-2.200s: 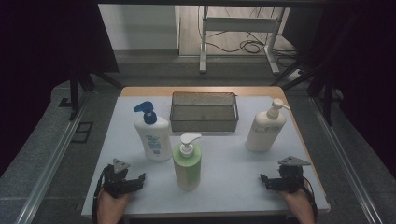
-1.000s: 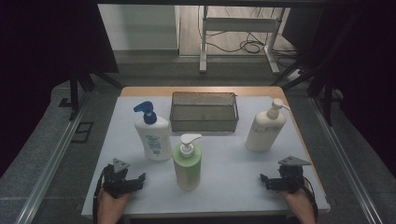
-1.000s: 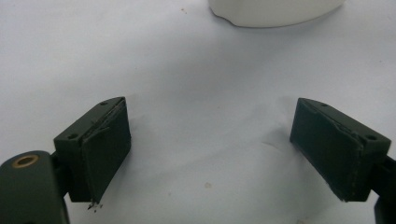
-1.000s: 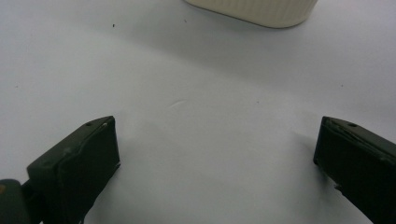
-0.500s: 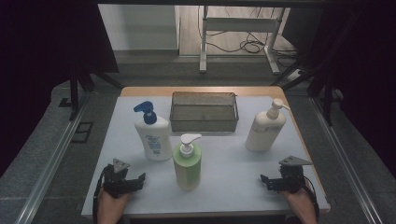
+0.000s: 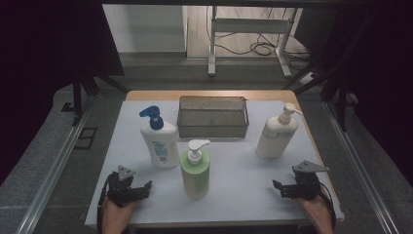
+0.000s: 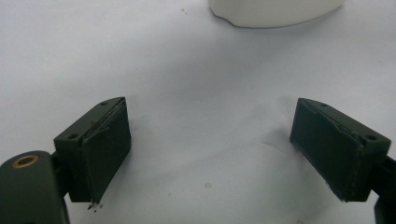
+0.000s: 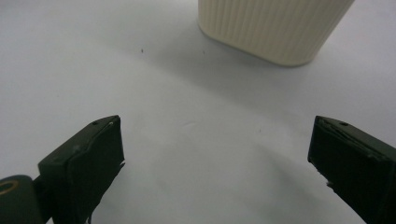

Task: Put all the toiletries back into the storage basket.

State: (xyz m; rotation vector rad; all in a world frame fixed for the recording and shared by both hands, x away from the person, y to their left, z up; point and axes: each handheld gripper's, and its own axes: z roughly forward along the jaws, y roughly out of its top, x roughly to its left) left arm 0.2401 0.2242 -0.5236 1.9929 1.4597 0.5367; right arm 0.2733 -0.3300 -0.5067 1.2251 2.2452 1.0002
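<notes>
Three pump bottles stand upright on the white table (image 6: 234,195): a white one with a blue pump (image 6: 159,139) at left, a green one with a white pump (image 6: 195,170) in front, a cream one (image 6: 276,133) at right. A wire mesh basket (image 6: 213,117) sits behind them. My left gripper (image 6: 141,189) rests open at the front left, its jaws wide apart over bare table (image 7: 210,140), the white bottle's base (image 7: 275,11) ahead. My right gripper (image 6: 278,187) rests open at the front right, the cream bottle's ribbed base (image 8: 275,28) ahead of it.
The table's wooden far edge (image 6: 209,93) lies behind the basket. Beyond it stand a metal stand (image 6: 253,29) and floor cables (image 6: 243,46). Dark curtains flank both sides, and rails run along the floor beside the table.
</notes>
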